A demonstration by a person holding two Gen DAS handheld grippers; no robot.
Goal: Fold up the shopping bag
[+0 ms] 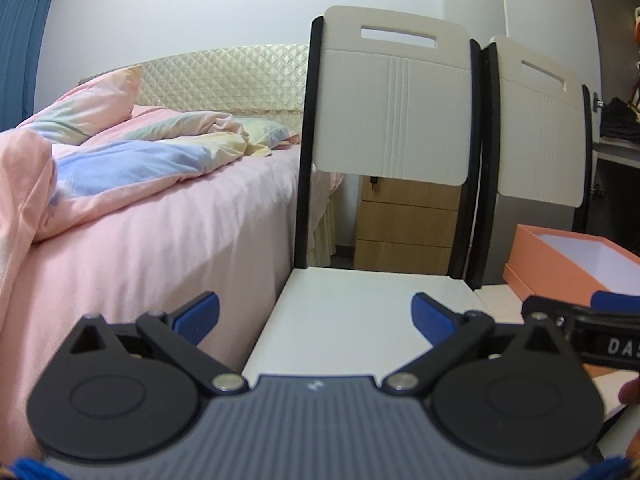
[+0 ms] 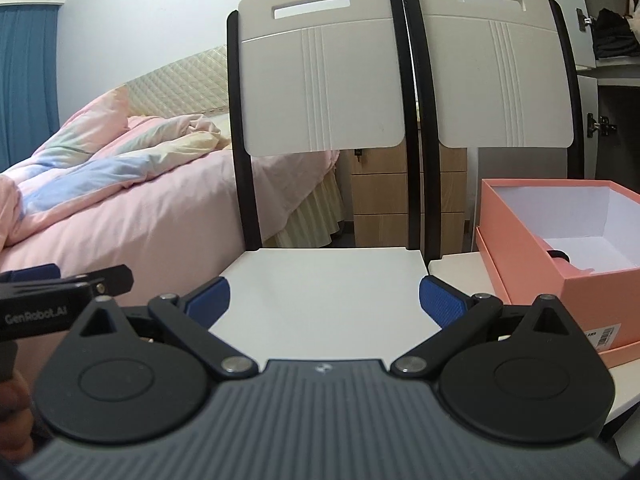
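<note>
Tools, left (image 1: 315,312) and right (image 2: 324,298), both released, hover above a bare chair seat (image 2: 320,280); no bag visible, so locate it first.

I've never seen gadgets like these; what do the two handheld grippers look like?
Both match: the left gripper and right gripper each have a ribbed grey body, two round black discs, black link arms with silver pivots, and blue textured pads. White lettering runs along their sides.

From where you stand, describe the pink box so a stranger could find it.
Start at the pink bed; two white chairs stand beside it. The pink box sits on the seat of the chair farther from the bed, lidless, white inside, the only coloured thing on either seat.
</note>
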